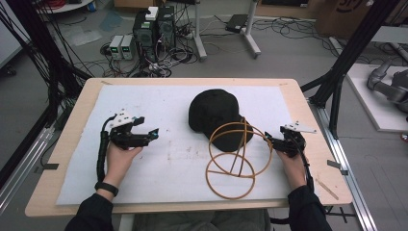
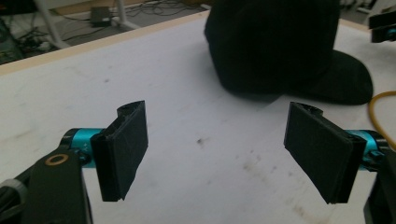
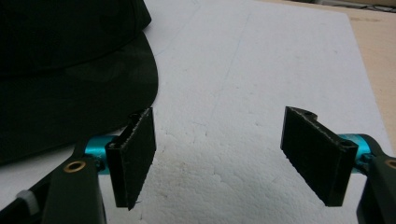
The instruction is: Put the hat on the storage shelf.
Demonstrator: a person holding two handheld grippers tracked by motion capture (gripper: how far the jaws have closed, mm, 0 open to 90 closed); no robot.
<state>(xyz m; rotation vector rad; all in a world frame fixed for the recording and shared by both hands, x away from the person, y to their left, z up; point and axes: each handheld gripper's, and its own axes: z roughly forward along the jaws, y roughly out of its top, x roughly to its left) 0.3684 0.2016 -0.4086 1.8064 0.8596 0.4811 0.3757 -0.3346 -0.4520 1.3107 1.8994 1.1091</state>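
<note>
A black cap (image 1: 213, 113) lies at the middle of the white foam sheet (image 1: 163, 163), its brim toward the near right. A tan wire frame of rings (image 1: 235, 159) stands just in front of it, arching over the brim. My left gripper (image 1: 148, 126) rests left of the cap, open, pointing right. Between its open jaws, my left gripper (image 2: 217, 140) has bare foam, with the cap (image 2: 275, 42) beyond. My right gripper (image 1: 269, 139) sits by the frame's right side, open. Only foam lies inside my right gripper (image 3: 219, 149), and the cap brim (image 3: 70, 93) is at its left.
The foam sheet covers a wooden table (image 1: 308, 115). Black frame posts (image 1: 346, 62) stand off the table's right side. On the floor behind are boxes and cables (image 1: 154, 33). A wire end (image 2: 376, 112) shows at the left gripper view's right edge.
</note>
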